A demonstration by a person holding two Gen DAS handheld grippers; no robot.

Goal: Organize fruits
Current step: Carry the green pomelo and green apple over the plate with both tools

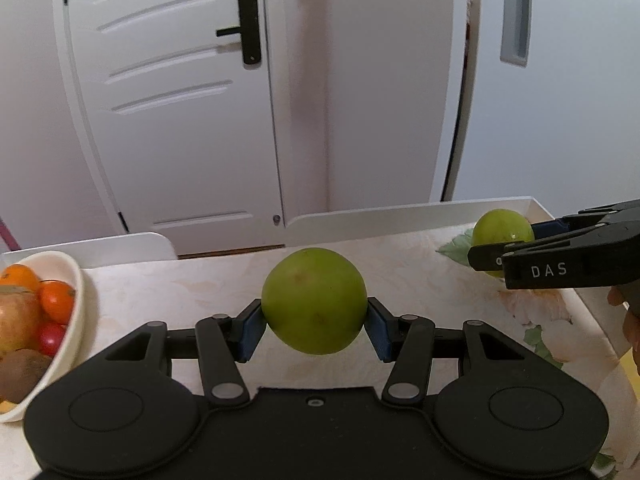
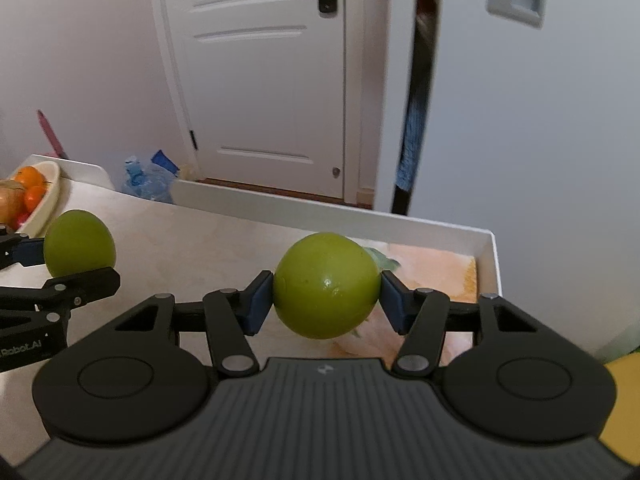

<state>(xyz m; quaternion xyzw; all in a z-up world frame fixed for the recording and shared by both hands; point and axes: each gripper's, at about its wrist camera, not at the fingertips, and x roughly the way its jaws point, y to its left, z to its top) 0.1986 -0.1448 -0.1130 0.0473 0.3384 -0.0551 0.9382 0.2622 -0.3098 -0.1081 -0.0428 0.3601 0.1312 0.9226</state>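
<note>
Left claw (image 1: 315,322): clamped on a green fruit (image 1: 314,300), blue pads (image 1: 251,328) pressed to both its sides; the fruit is held clear above the tabletop (image 1: 180,292).
Right claw (image 2: 327,300): clamped on a second green fruit (image 2: 326,285), blue pads (image 2: 260,300) tight against both sides; lifted off the surface, over the floral-printed part of the tabletop near its right edge.
Cross-check: from the left wrist view, the right claw (image 1: 486,246) comes in from the right edge with its fruit (image 1: 503,234) near the far right corner; from the right wrist view, the left claw (image 2: 74,254) shows at the left with its fruit (image 2: 79,243).
Spacing: the two held fruits are well apart, side by side across the tabletop.
Bowl (image 1: 74,280): cream, oval, at the left edge of the tabletop; holds orange fruits (image 1: 57,300), a small red one (image 1: 51,338), a yellow-red apple (image 1: 16,320) and a brown kiwi (image 1: 20,374). Also seen in the right wrist view (image 2: 46,196).
Tabletop rim (image 1: 400,212): raised white lip along the far edge and right side.
Beyond far edge: crumpled blue plastic bag (image 2: 146,180) just behind the rim.
Background: white panelled door (image 1: 180,100) with a black handle (image 1: 248,28); pale wall to its right.
</note>
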